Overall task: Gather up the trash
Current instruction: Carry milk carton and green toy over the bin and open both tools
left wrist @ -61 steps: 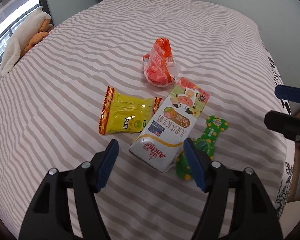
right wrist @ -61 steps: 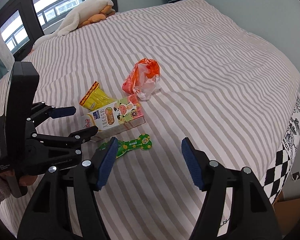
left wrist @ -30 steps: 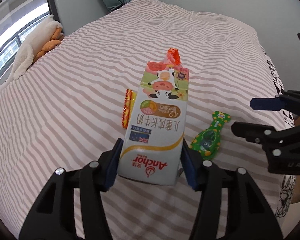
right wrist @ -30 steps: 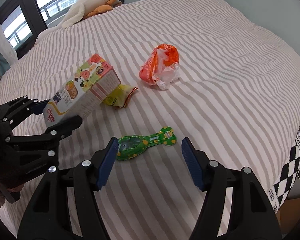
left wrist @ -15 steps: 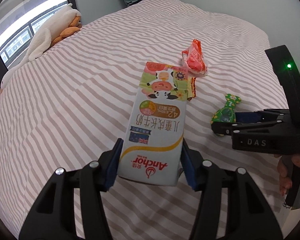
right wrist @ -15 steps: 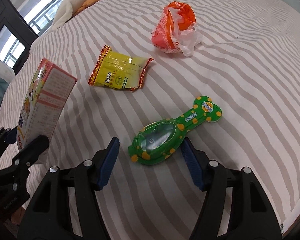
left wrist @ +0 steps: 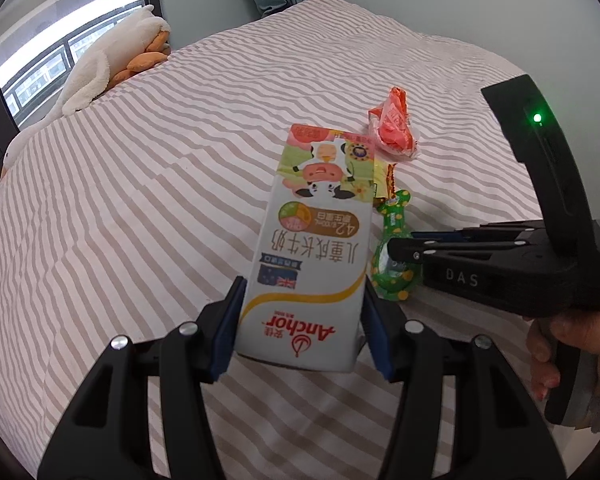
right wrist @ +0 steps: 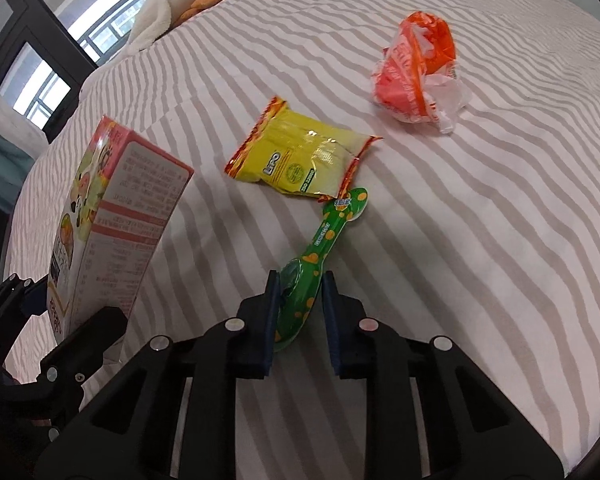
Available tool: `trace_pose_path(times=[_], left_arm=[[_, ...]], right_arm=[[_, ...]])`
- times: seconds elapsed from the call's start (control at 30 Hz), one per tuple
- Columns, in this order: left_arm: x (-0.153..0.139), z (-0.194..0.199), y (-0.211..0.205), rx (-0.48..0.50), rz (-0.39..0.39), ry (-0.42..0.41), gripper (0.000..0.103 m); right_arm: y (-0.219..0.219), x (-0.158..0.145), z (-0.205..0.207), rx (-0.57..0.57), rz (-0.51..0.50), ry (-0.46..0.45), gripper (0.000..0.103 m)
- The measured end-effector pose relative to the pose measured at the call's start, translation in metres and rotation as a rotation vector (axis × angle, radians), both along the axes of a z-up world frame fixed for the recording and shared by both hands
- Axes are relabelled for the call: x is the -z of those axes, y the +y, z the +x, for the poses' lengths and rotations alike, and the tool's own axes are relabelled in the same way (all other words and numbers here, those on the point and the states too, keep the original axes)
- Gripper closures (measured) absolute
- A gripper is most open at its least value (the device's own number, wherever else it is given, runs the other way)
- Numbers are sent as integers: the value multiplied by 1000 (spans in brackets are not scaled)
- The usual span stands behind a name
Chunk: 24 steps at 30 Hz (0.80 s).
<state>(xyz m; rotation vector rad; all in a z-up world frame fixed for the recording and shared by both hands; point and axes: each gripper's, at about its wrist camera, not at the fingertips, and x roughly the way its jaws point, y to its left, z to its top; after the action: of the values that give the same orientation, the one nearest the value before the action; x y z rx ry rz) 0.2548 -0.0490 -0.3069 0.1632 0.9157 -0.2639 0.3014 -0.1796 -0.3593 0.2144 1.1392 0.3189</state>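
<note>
On a striped bed, I am working two handheld grippers over scattered trash. Nearest to me, my left gripper (left wrist: pixel 302 320) is clenching the base of a milk carton (left wrist: pixel 314 240), its blue pads pressing both side faces, and is holding the carton lifted clear of the bedspread (left wrist: pixel 140 200) with the printed front facing the camera upside down. In the right wrist view the same carton (right wrist: pixel 112 216) is hanging at the left edge, tilted, above the stripes.

My right gripper (right wrist: pixel 299 316) is closing narrowly around the wide end of a green spotted wrapper (right wrist: pixel 320 248); the left pad is touching it, while I cannot tell whether the right pad is making contact. The wrapper's wide end is standing on edge between the pads, its narrow end reaching away across the bed. From the left wrist view, the green wrapper (left wrist: pixel 392 252) is showing just beside the carton, between the right gripper's black fingers.

Just beyond the narrow end, a yellow snack packet (right wrist: pixel 300 156) is lying flat, almost touching it. Farther off, a crumpled orange and white bag (right wrist: pixel 416 72) is sitting apart from the rest. At the far edge by the window (left wrist: pixel 60 40), a white and orange plush toy (left wrist: pixel 104 72) is lying on the bed.
</note>
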Motion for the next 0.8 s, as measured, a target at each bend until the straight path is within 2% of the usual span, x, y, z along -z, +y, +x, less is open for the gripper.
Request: trace_pose_path(times=[0.27,0.43,0.5,0.6,0.8], left_arm=[[-3,-12,18,-48,6,6,48],[-5,-18,21,-59,4,6,48],[-7,-21,21,-62,0,4,48],[-12,-25,22,-66,-4,-3,48],[-25,-33,22,-61,-12,-13,49]], right_arm=[[19,12,3,-19,60,55,79],[23,11,-2,-42,113,76,82],[28,6,-7,-74,130,69,87],[31,-3,-14,-96,136,55,89],[18,-31,-25,-62,108,8,89]])
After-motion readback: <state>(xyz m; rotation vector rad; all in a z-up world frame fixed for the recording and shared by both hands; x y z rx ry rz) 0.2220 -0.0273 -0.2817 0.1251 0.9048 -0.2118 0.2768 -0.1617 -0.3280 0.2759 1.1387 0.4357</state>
